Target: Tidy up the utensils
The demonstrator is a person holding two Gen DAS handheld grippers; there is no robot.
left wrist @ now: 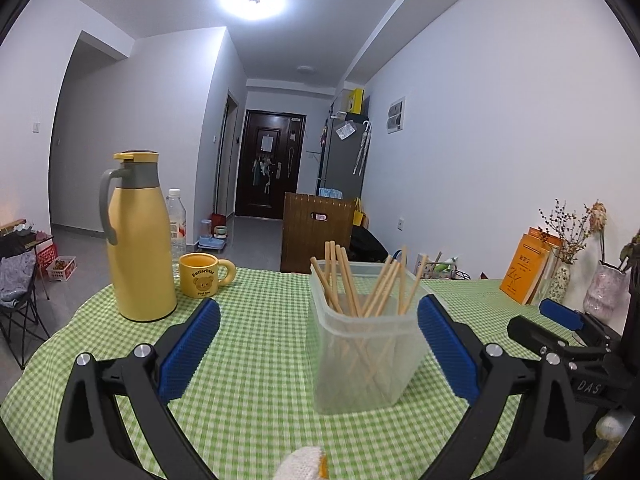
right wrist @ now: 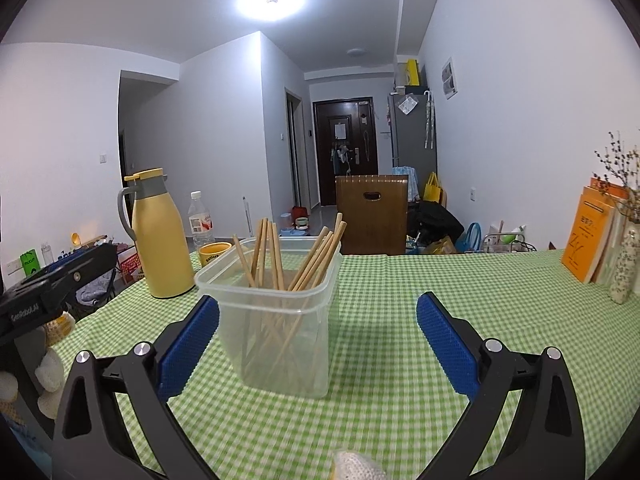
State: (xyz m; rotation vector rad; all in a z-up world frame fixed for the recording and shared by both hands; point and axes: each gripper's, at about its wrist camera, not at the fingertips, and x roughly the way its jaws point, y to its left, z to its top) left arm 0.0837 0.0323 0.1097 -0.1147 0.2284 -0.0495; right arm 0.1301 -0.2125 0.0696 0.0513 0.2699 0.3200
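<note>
Chopsticks (left wrist: 352,280) stood bundled in the clear plastic tub (left wrist: 364,356) on the green-checked table (left wrist: 256,360), none lying loose that I could see. My left gripper (left wrist: 319,344) had its jaws wide apart and empty, the tub just ahead between them; my right gripper (right wrist: 318,344) was likewise spread with nothing clamped. I judged the gathering step done. Next, I reckoned, only a check for strays, or drawing both hands clear.

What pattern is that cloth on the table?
The tablecloth is a green and white check, gingham style. It shows best in the right wrist view.
</note>
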